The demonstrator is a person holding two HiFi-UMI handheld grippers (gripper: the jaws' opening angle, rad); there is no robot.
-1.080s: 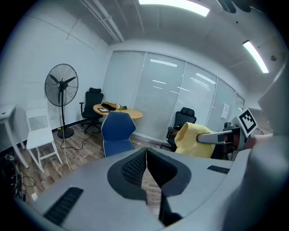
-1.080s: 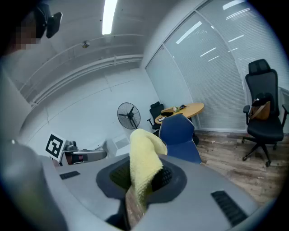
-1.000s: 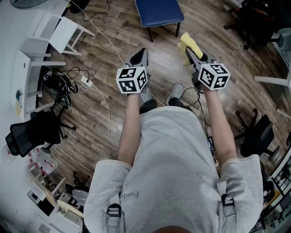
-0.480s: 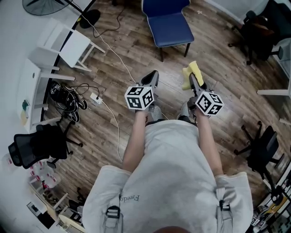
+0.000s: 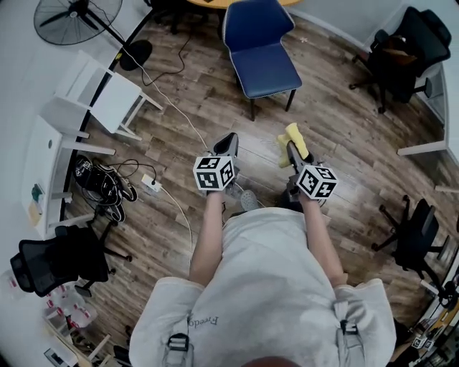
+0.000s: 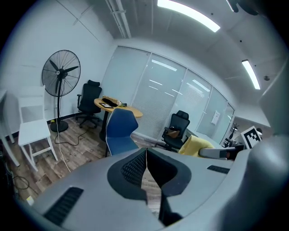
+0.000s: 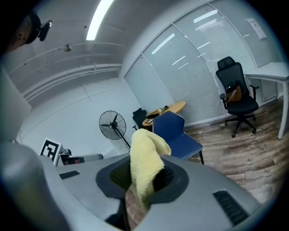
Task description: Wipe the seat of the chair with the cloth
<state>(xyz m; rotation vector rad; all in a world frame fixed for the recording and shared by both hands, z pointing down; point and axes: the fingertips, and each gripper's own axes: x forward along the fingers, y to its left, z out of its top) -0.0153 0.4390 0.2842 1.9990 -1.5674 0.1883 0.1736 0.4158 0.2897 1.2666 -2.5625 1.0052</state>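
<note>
A blue chair (image 5: 259, 49) stands on the wooden floor ahead of me, its seat facing me; it also shows in the left gripper view as the blue chair (image 6: 119, 131) and in the right gripper view as the blue chair (image 7: 178, 135). My right gripper (image 5: 290, 148) is shut on a yellow cloth (image 5: 292, 140), which hangs folded between its jaws as the yellow cloth (image 7: 143, 164). The left gripper (image 5: 228, 142) is shut with nothing in it, its jaws pressed together. Both grippers are held level in the air, well short of the chair.
A white chair (image 5: 100, 93) and a floor fan (image 5: 72, 16) stand at the left, with a cable (image 5: 168, 107) and power strip (image 5: 151, 183) on the floor. Black office chairs (image 5: 401, 54) stand right. A round wooden table (image 6: 118, 106) sits behind the blue chair.
The view has drawn back and shifted, so the blue chair shows whole and lower in the frame. Both grippers keep their hold and stay side by side.
</note>
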